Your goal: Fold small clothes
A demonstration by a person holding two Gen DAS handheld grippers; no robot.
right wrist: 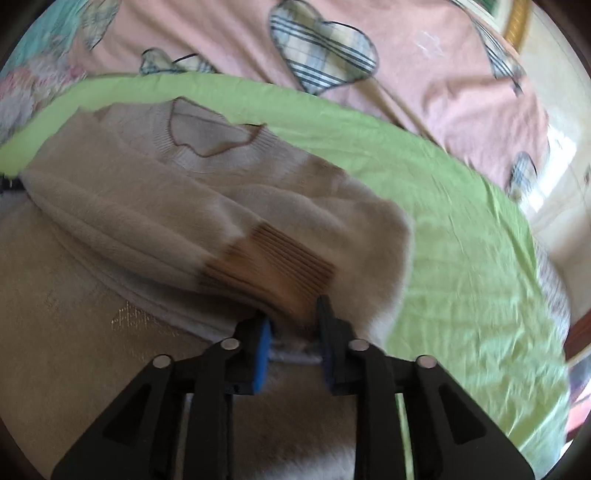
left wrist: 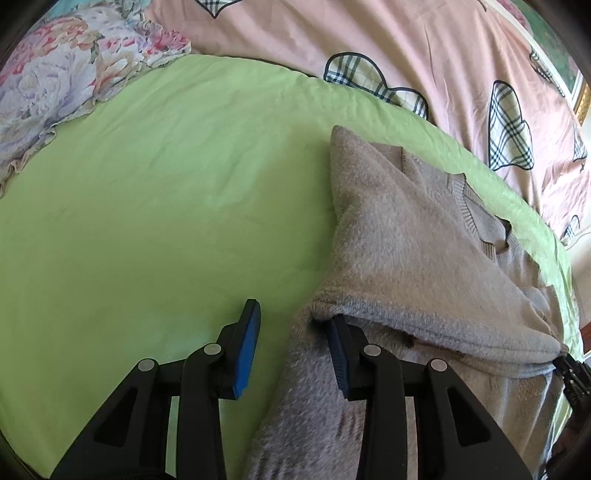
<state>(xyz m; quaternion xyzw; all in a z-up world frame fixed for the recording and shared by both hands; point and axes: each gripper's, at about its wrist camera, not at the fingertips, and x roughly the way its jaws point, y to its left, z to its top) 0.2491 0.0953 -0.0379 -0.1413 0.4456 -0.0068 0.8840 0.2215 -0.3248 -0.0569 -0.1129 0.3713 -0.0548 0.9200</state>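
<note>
One fuzzy grey sweater (left wrist: 406,229) is lying on a smooth green sheet (left wrist: 155,206), and everything else is placed around it. It is made of soft, fluffy knit, with a ribbed neck band (right wrist: 207,147) at its far end. A sleeve is lying folded across the body, and its ribbed brown cuff (right wrist: 269,266) is sitting at the near side.

The left gripper (left wrist: 291,343) is sitting at the sweater's left edge. Its jaws are standing partly apart. One blue pad is hanging over the green sheet, and the other is tucked under a folded flap of the sweater, so nothing is being squeezed.

The right gripper (right wrist: 293,350) is sitting at the sweater's near edge, right by the cuff. Its jaws are standing narrow. The cuff end is lying between the flat blue pads, but the view is blurry and I cannot tell if they are pinching it.

Beyond the sweater, a pink quilt (right wrist: 424,55) with checked heart shapes is lying bunched up. To the far left of the sweater, a flowery frilled pillow (left wrist: 62,77) is resting. To the far right, a shiny gold frame (right wrist: 517,22) is showing.
</note>
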